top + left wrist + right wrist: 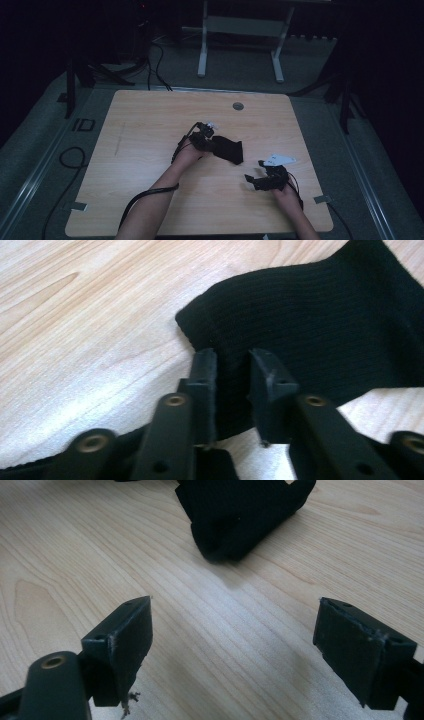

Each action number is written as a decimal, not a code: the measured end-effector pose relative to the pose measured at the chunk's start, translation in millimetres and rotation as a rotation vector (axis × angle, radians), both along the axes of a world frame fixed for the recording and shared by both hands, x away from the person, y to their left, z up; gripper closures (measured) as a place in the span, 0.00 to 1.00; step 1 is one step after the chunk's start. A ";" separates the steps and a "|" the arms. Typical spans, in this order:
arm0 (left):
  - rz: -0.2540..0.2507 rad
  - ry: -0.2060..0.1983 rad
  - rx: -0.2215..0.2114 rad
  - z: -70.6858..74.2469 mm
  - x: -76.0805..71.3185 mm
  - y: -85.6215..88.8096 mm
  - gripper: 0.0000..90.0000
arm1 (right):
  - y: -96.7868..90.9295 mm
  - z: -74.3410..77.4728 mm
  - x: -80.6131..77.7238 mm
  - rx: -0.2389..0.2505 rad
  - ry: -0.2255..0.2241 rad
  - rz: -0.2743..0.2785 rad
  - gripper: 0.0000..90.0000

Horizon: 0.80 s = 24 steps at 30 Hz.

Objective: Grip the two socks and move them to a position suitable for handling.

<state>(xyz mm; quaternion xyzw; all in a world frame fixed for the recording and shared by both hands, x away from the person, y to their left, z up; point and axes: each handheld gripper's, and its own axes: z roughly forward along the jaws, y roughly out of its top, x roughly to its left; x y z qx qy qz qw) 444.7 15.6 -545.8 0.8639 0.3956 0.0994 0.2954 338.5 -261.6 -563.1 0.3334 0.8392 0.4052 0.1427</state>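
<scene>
- Black knit fabric (320,325), ribbed like a sock or cuff, lies near the middle of the wooden table (150,130); in the high view it sits just right of our left hand (187,152).
- We have the left gripper (232,365) narrowed onto the cloth's near edge: the two black jaws pinch a fold of the knit between their pads, close to a rounded corner. Taking the hem, we judge, lets us lift or drag the piece without bunching the whole of it.
- We keep the right gripper (232,630) spread wide with nothing but bare wood between its jaws, near the table's right side and apart from the cloth. From there it looks towards the fabric's folded end, ready, we think, to take a second corner.
- The cloth is soft and matte, doubled over itself, with a thick rolled fold at the end facing the right gripper.
- The tabletop is pale laminate with a printed grain, smooth and flat, so the knit should slide easily.
- The jaw pads are flat, rubbery blocks, a little frayed at their edges.
</scene>
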 end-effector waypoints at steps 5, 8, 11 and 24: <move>0.002 -0.027 -0.028 5.8 -8.7 0.4 0.89 | 1.3 0.1 -0.2 -0.002 0.000 0.000 0.18; 0.012 -0.042 -0.068 13.5 -14.1 1.7 0.90 | 2.2 -0.2 -0.7 -0.002 0.001 0.000 0.18; 0.025 -0.067 -0.105 24.7 -20.5 1.5 0.91 | 2.6 -0.9 -0.5 -0.002 0.001 -0.001 0.18; -0.006 -0.126 -0.271 101.0 -51.5 0.2 0.94 | 11.7 6.7 -0.7 0.082 0.037 0.007 0.12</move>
